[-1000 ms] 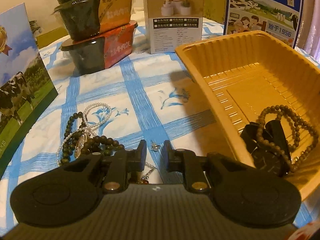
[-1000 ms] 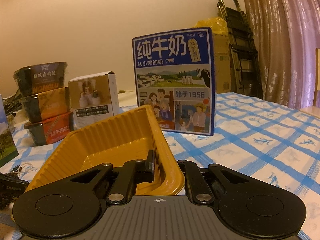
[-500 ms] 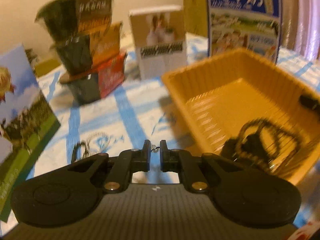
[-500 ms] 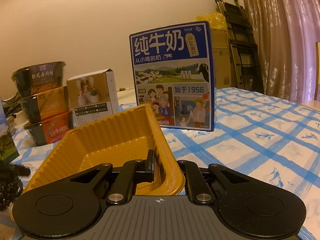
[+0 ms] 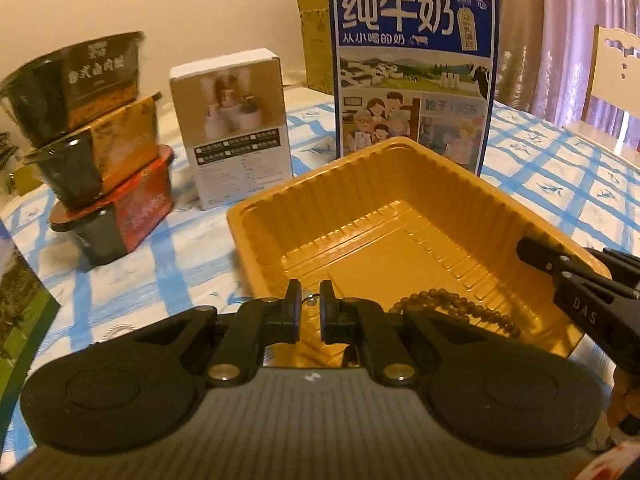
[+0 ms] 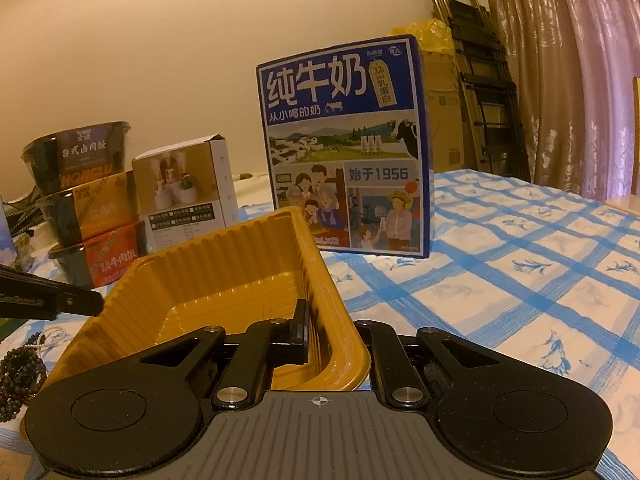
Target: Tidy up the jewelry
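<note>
While the right tongs [image 6: 324,340] clamp the yellow tray's [image 5: 400,216] wall, the left tongs [image 5: 307,312], nearly closed, pinch a small silver piece [image 5: 309,301] at mid-frame above its near rim.

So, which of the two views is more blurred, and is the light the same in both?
Left wrist view: stacked food bowls and white box are smeared. Right wrist view: sharp, milk carton print is readable. Both share a warm, dim orange cast and fisheye bending.
</note>
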